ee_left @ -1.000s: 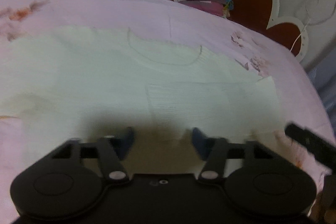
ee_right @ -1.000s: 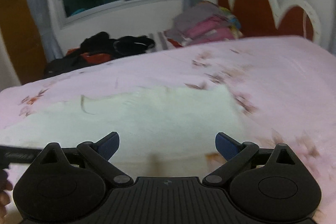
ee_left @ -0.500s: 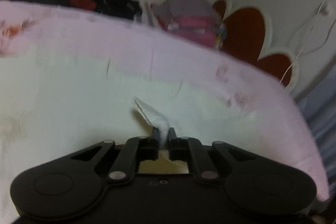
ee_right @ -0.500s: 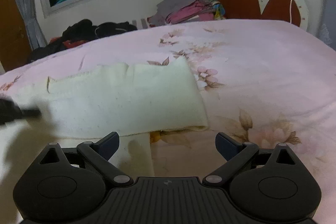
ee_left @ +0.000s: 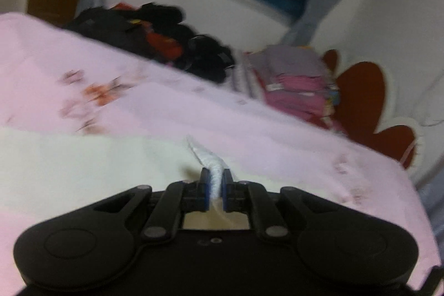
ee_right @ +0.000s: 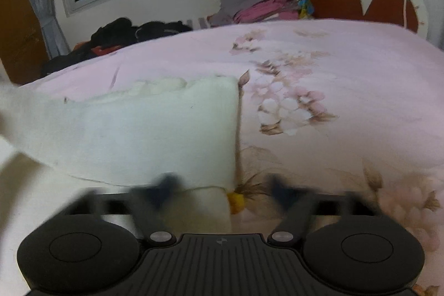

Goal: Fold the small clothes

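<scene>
- On the pink bed (ee_right: 347, 68) lies a cream knit (ee_right: 144, 129), spread flat in the near-left part of the sheet, with a flap already laid over along its right side.
- The left gripper (ee_left: 215, 189) is closed on a pinch of the knit's edge; a white ridge of cloth stands up between its blue pads (ee_left: 204, 192) and runs away from them toward the far side.
- The right gripper (ee_right: 222, 189) has its jaws apart with nothing between them. Its fingers are blurred; they sit just over the knit's near right corner.
- The relation that matters: the knit's folded right edge runs near to far, almost straight ahead of the right gripper, and the bulk of the cloth lies to its left. The long axis appears to run left to right across the bed.
- Judging by this, the right gripper is nearer the free corner, so it would take that corner while the left holds its pinch.
- Far off, dark clothes (ee_left: 155, 38) and a folded stack (ee_right: 260, 6) lie at the bed's far edge, well apart from the knit.
</scene>
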A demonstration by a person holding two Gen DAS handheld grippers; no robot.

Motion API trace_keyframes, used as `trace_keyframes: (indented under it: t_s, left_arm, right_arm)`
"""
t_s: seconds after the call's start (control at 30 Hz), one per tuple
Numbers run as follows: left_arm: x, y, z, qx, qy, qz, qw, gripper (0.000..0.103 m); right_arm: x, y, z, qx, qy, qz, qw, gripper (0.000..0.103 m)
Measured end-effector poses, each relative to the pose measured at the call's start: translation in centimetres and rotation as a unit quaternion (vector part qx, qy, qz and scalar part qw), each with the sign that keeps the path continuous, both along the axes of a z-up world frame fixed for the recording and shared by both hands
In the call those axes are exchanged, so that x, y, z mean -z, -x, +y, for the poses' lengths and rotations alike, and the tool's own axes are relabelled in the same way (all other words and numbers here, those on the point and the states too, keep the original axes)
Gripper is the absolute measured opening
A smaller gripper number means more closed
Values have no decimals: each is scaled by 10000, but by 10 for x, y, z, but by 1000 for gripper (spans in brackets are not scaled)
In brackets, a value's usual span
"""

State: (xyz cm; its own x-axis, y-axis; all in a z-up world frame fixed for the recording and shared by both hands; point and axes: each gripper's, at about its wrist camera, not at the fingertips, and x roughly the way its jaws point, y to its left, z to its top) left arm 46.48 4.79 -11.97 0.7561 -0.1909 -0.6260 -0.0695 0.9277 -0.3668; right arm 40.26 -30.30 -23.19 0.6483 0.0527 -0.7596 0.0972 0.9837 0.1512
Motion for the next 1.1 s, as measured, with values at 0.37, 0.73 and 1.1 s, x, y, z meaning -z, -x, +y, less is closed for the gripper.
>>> trace_keyframes:
  t_s: [0.37, 0.73, 1.1]
  left_arm:
    - [60, -6, 9, -49, -552, 763, 9955, 16]
    - [19, 20, -5, 103, -982, 96, 9951, 55]
    - [60, -5, -33, 406, -1214, 593, 9900, 55]
  right_arm:
    - [-10, 3, -6, -19, -132, 126, 9998, 22]
    - [-25, -52, -20, 16, -229, -178, 9996, 77]
    - [12, -97, -22, 145, 302, 164, 9993, 47]
